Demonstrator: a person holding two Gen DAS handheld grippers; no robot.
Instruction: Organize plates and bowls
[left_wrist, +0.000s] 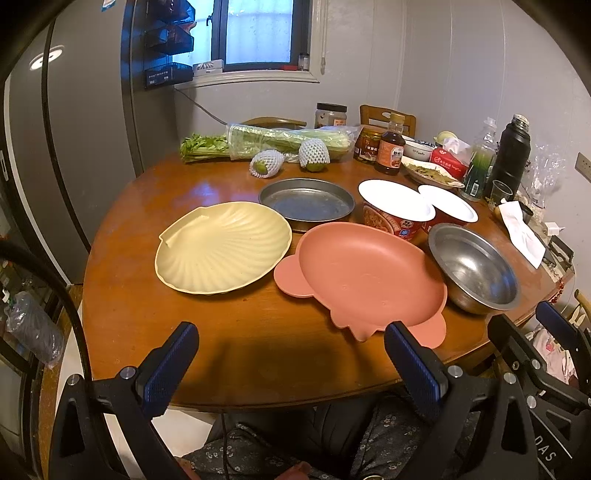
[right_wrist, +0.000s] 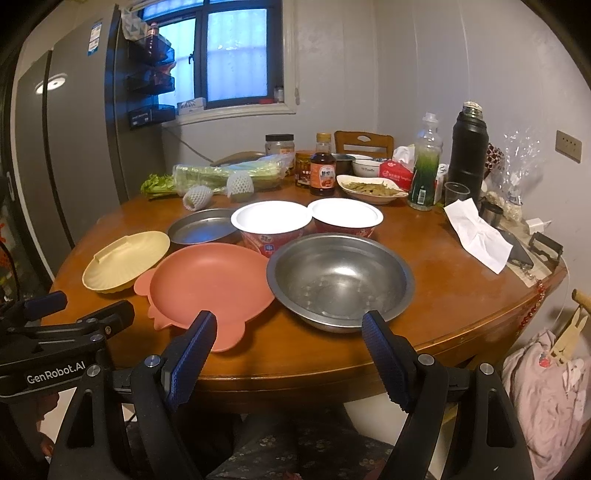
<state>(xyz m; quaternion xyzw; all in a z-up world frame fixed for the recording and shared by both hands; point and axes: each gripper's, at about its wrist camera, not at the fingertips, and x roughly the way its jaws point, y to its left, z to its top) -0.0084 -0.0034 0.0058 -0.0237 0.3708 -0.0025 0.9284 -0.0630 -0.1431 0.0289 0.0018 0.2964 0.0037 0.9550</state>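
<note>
On the round wooden table (left_wrist: 229, 343) lie a cream shell-shaped plate (left_wrist: 221, 247), a pink plate with ears (left_wrist: 365, 280), a flat metal pan (left_wrist: 306, 201) and a steel bowl (left_wrist: 476, 269). In the right wrist view they are the shell plate (right_wrist: 125, 262), pink plate (right_wrist: 210, 284), pan (right_wrist: 203, 229) and steel bowl (right_wrist: 340, 280). My left gripper (left_wrist: 291, 354) is open and empty, over the table's near edge in front of the pink plate. My right gripper (right_wrist: 288, 343) is open and empty, just short of the steel bowl's near rim.
Two lidded instant noodle cups (right_wrist: 273, 225) stand behind the pink plate. At the back are celery (left_wrist: 280, 142), netted fruit (left_wrist: 314, 155), sauce bottles (left_wrist: 389, 147), a dish of greens (right_wrist: 369, 188), a tissue pack, a black flask (right_wrist: 467, 147) and white paper (right_wrist: 480, 232). A fridge (left_wrist: 74, 147) stands left.
</note>
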